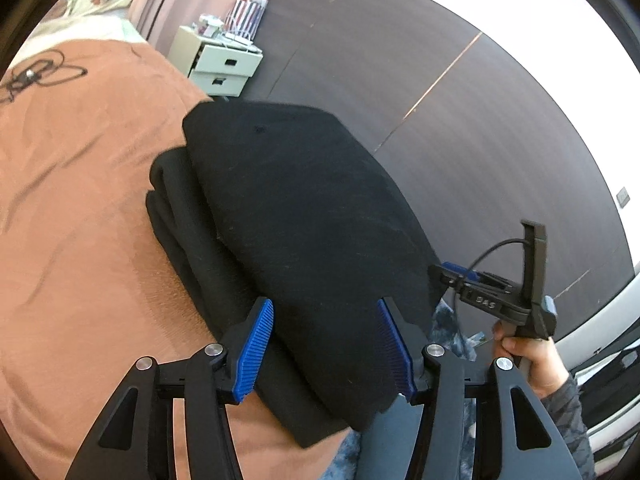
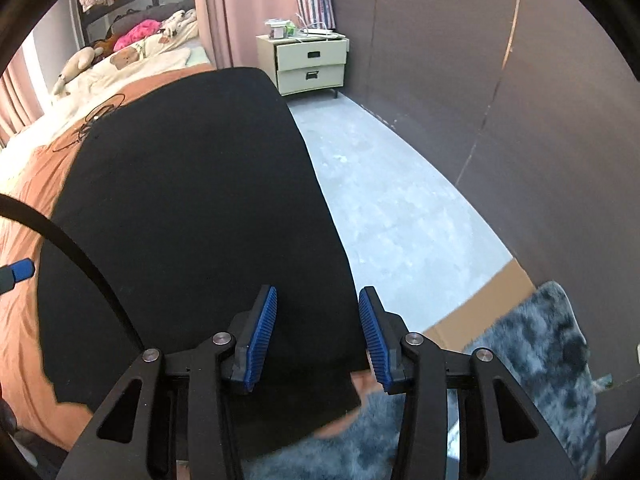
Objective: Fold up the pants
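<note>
The black pants (image 1: 288,216) lie folded in layers on the orange bedspread (image 1: 80,184) near the bed's edge. My left gripper (image 1: 326,344) is open, its blue pads either side of the near end of the top layer, not pinching it. My right gripper (image 2: 318,338) is also open over the near right edge of the pants (image 2: 192,208). The right gripper also shows in the left wrist view (image 1: 500,292), held in a hand at the right.
A cream two-drawer nightstand (image 2: 310,64) with a striped bag stands by the dark wall. Grey floor (image 2: 400,200) runs right of the bed, with a shaggy grey rug (image 2: 532,356) and cardboard near me. A black cable (image 1: 36,76) lies on the bedspread.
</note>
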Demonstrator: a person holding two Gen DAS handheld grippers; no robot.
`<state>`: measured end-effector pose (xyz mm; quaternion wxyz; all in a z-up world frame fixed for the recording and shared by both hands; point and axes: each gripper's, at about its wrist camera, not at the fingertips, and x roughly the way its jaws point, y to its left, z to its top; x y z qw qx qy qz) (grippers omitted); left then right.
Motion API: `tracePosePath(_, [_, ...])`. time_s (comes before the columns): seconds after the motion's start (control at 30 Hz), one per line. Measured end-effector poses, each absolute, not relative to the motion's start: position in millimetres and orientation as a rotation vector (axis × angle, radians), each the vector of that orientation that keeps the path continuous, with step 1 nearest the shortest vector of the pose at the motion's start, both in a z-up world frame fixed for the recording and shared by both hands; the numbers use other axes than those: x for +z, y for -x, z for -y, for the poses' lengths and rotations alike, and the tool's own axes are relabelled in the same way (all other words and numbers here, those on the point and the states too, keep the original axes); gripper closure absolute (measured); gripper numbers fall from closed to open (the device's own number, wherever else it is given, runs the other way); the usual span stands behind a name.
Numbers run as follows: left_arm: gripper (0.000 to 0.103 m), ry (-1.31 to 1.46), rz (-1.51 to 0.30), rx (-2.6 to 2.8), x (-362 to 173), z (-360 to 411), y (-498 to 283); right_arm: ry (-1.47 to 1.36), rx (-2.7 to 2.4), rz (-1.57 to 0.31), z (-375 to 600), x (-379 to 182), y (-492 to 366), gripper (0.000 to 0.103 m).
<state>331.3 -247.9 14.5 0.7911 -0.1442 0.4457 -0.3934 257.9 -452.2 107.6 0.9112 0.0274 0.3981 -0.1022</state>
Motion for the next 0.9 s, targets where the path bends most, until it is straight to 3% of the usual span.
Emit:
tracePosePath(0.1, [0.044,0.29,-0.954,-0.843,32.4,239.6,-318.1,-0.084,-0.197,-0.79,442.9,128.4,-235.3,0.062])
tracePosePath(0.2, [0.03,0.253,-0.931,-0.806,51.9,225.2,-302.7,-0.112,-0.179,-0.762,436.7,147.2,-199.6,0.061])
tracePosePath(0.27, [0.023,0.237,-0.919,-0.791,63.5,218.3,-295.0,-0.105,-0.186,-0.737,426.2,162.7,-183.3,0.046])
tracePosePath(0.4, [0.019,0.206,-0.892,-0.779,86.0,197.9,-286.2,-0.098,-0.192,-0.724,403.7,176.2,-159.1,0.034])
tracePosePath(0.47, [0.008,0.18,-0.867,-0.756,96.4,184.9,-275.7,-0.087,-0.201,-0.715,391.1,184.1,-144.3,0.021])
tracePosePath(0.53, [0.004,0.157,-0.819,-0.748,105.9,174.3,-262.9,-0.087,-0.208,-0.698,379.6,186.9,-129.9,0.016])
tracePosePath(0.6, [0.003,0.129,-0.773,-0.738,119.5,158.9,-249.9,-0.096,-0.202,-0.68,359.9,183.1,-124.8,0.013])
tracePosePath(0.7, [0.003,0.087,-0.727,-0.732,134.5,141.5,-233.9,-0.109,-0.206,-0.637,338.0,185.9,-101.3,0.0])
tracePosePath(0.9, [0.0,0.038,-0.641,-0.725,162.7,104.4,-194.0,-0.135,-0.182,-0.622,313.2,177.2,-71.3,0.0])
